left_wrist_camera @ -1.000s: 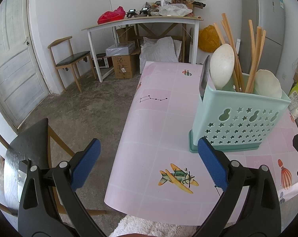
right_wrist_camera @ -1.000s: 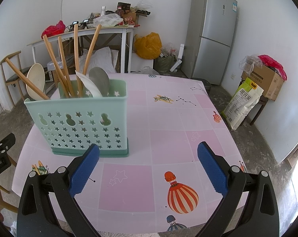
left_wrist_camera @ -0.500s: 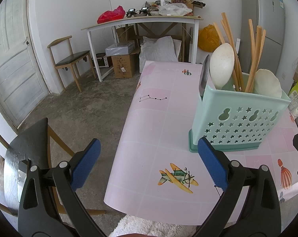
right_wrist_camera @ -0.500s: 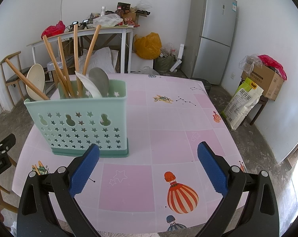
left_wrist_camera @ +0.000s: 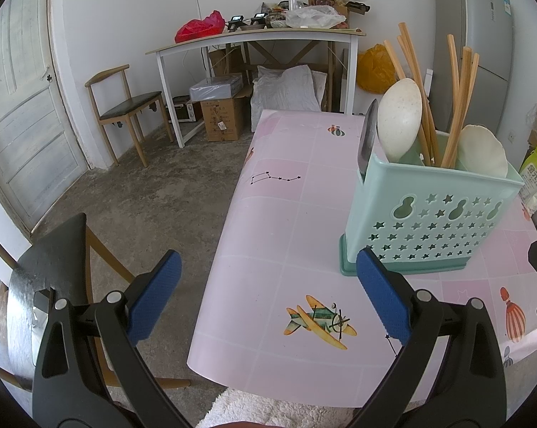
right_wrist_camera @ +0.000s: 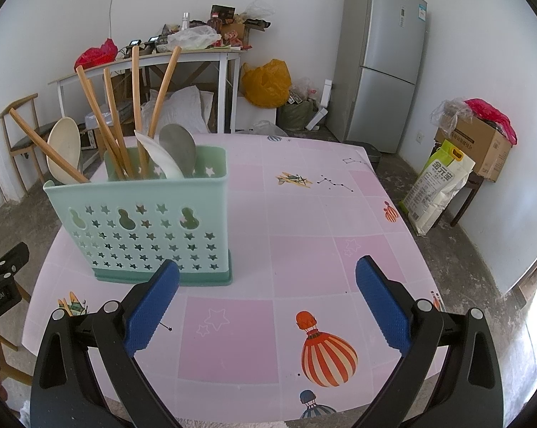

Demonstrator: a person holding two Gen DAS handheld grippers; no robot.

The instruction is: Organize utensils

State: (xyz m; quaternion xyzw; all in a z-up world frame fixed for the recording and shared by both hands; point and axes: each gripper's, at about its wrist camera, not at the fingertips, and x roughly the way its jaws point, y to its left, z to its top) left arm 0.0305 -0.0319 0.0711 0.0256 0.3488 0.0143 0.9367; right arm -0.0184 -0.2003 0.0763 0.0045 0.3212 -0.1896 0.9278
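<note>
A mint green utensil holder (left_wrist_camera: 428, 210) with star cutouts stands on the pink table (left_wrist_camera: 286, 214); it also shows in the right wrist view (right_wrist_camera: 143, 228). It holds cream spoons (left_wrist_camera: 398, 117), a grey metal spoon (right_wrist_camera: 177, 148) and several wooden chopsticks (right_wrist_camera: 97, 114). My left gripper (left_wrist_camera: 268, 296) is open and empty, near the table's front left corner, its right finger just before the holder's base. My right gripper (right_wrist_camera: 266, 299) is open and empty over the table's front, right of the holder.
A wooden chair with a dark seat (left_wrist_camera: 51, 260) stands close at the table's left. A white desk (left_wrist_camera: 254, 39) with clutter, boxes and bags is at the back wall. A grey fridge (right_wrist_camera: 386, 60) and a rice bag (right_wrist_camera: 435, 185) stand at the right.
</note>
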